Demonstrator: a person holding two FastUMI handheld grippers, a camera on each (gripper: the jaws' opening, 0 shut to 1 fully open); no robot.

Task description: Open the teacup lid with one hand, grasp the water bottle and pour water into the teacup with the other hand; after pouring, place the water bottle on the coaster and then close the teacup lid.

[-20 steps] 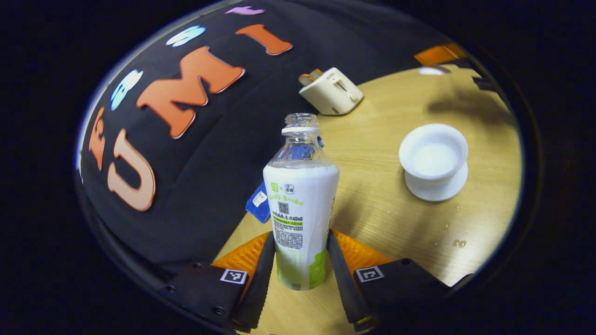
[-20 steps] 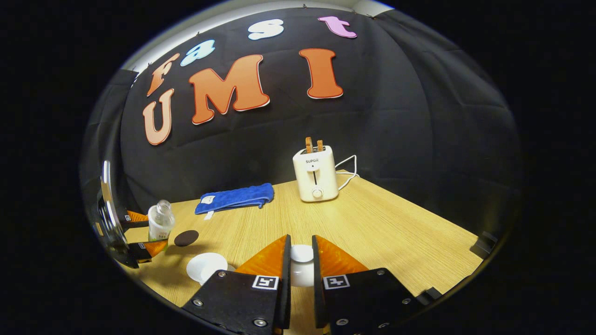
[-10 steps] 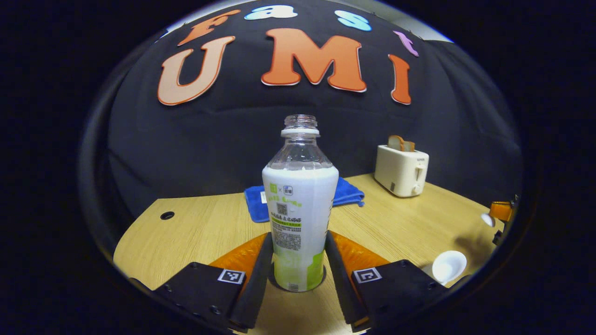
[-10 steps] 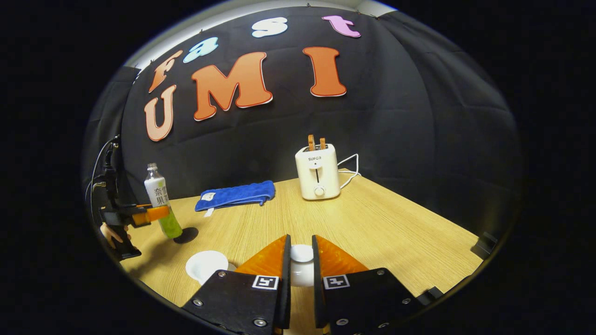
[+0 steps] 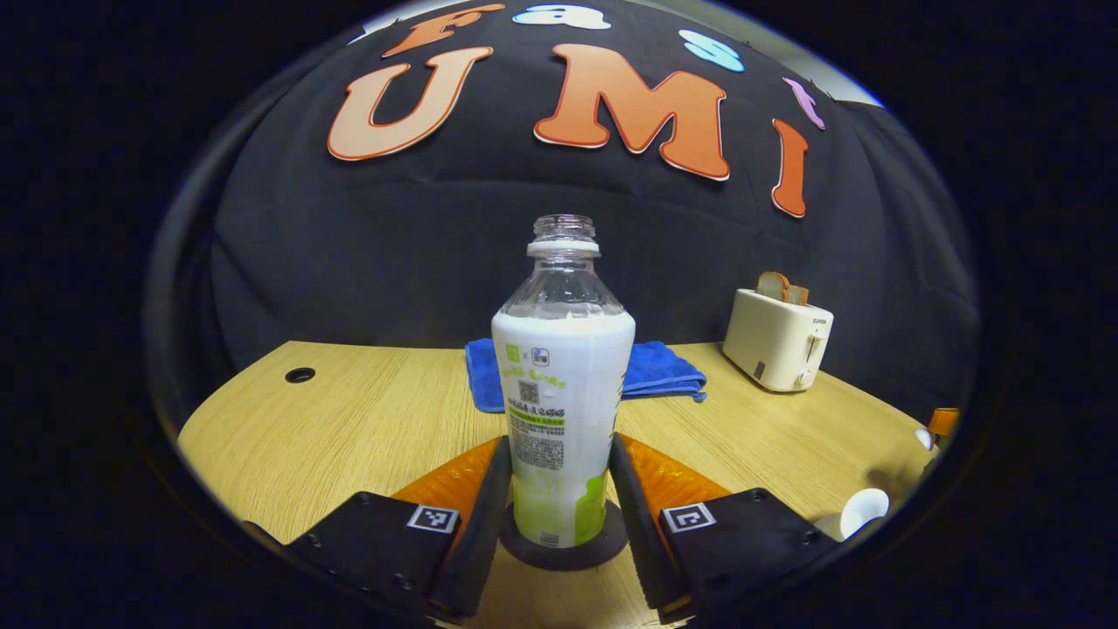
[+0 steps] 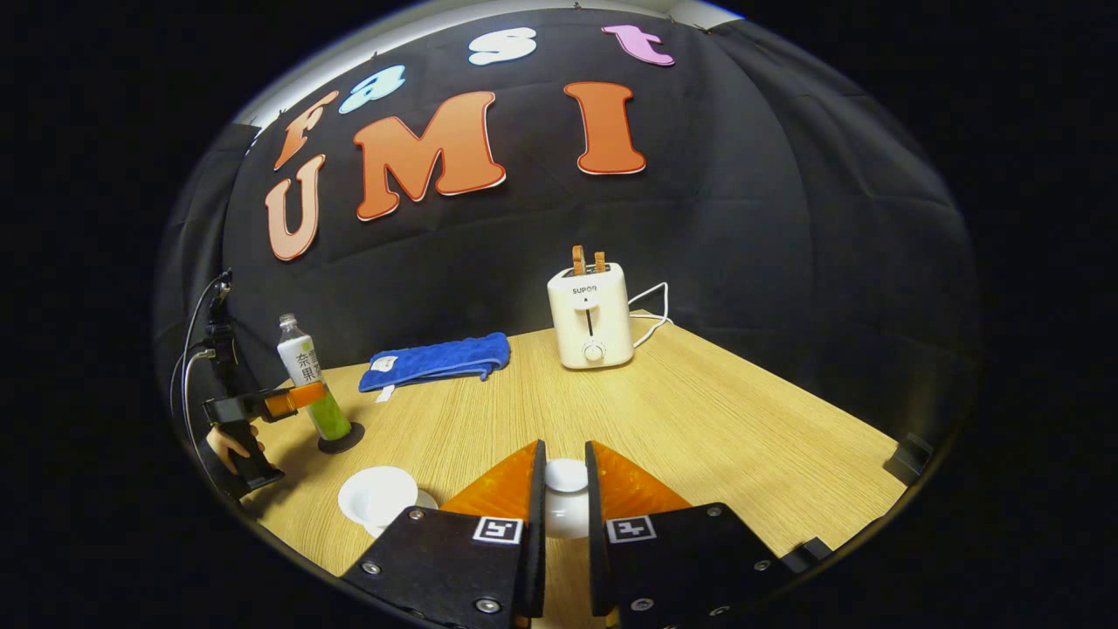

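Upright, the clear plastic bottle [image 5: 563,376] is gripped on the round coaster [image 5: 563,546]; the right gripper [image 6: 563,489] pinches the white lid [image 6: 566,476].

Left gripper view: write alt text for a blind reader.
The left gripper holds an uncapped water bottle upright on a dark round coaster on a wooden table. Behind lie a blue towel and a toaster.

Bottle [image 5: 563,384] gone from tilted over the teacup [image 6: 378,495] a second ago to upright; base now sits on the coaster [image 5: 563,548], where half a second ago it was just reaching it. Left gripper [image 5: 559,502] swung with it: cup slid from mid right to the lower right edge of left gripper view. Right gripper view shifted a touch, toaster [image 6: 590,316] slightly higher
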